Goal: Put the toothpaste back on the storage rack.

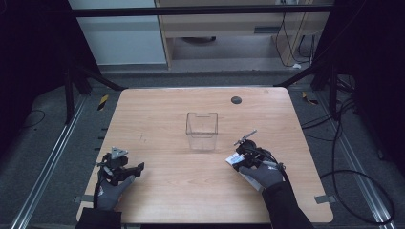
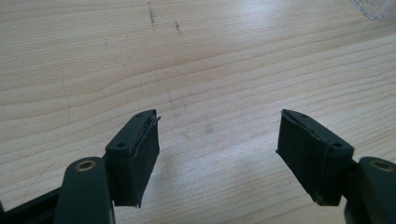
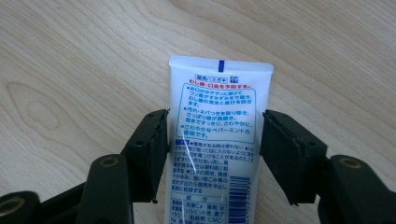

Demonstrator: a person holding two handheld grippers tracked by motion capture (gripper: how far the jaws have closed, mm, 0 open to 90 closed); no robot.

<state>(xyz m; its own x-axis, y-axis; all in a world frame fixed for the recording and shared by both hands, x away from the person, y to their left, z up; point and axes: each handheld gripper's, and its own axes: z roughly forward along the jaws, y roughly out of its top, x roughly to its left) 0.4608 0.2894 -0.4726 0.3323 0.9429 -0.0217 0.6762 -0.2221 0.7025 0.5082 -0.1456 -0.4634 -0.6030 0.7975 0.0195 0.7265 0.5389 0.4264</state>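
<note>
— Toothpaste tube [image 3: 217, 140], then: where do you have it?

— Start with the bench [image 1: 181, 191], since it carries everything. It is a pale wood top with rounded corners, and both your gloved hands come in over its near edge. A small dark round plug [image 1: 236, 99] sits close to its far edge, right of the middle.

— And the clear box?

— You have a transparent open-topped container [image 1: 202, 130] standing upright about the middle of the bench, a little toward the far edge, apart from both hands.

— The tube itself?

— It lies flat on the bench toward the near right, under your right hand [image 1: 261, 174]. It is white with blue and red print and a barcode, and its flat crimped end points away from you in the right gripper view.

— Are the right tongs [image 3: 215, 140] closed on it?

— They straddle the tube, one jaw at each long side, right against its edges. You are pinching it lightly; the tube looks unsquashed.

— The left tongs [image 2: 217, 154]?

— Spread wide over bare wood near the near left corner, gripping nothing.
</note>
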